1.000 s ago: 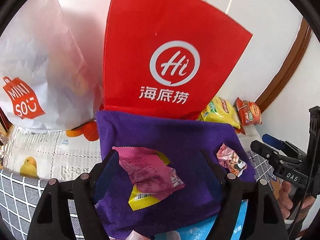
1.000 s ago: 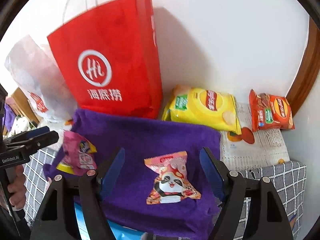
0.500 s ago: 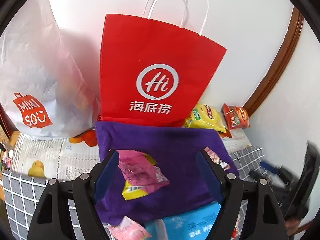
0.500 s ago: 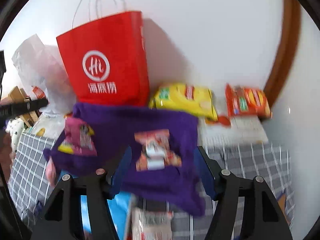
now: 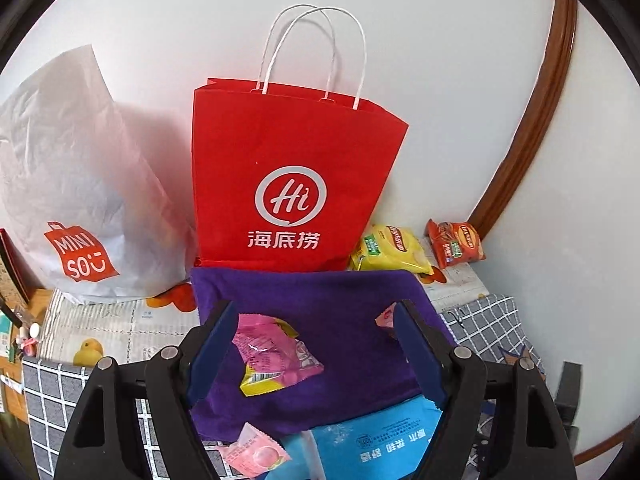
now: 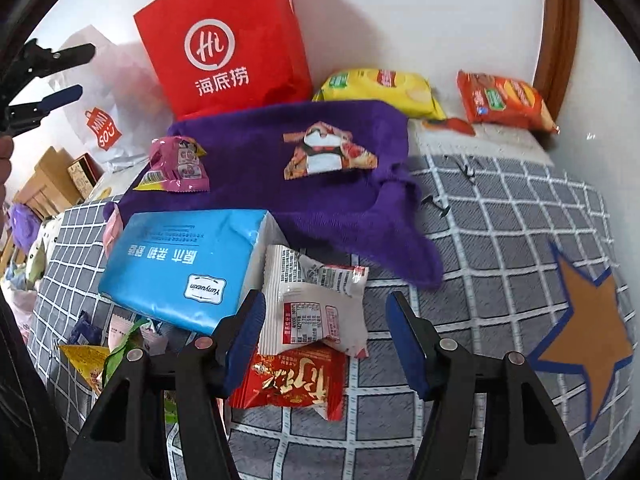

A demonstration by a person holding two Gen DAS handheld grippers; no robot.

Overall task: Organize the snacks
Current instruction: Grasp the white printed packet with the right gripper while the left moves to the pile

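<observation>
Both views bright, evenly lit, colours saturated. Soft shadow of the red paper bag (image 5: 296,168) falls rightward on the white wall (image 5: 440,80). Strong fisheye bend; door frame (image 5: 532,120) curves, black vignette in corners. Sharp centres; slight softness at the edges. Faint sheen on the blue tissue pack (image 6: 184,264).

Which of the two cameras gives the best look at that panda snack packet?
The right wrist view: the panda packet lies whole on the purple cloth. The left wrist view shows only a corner beside a finger.
</observation>
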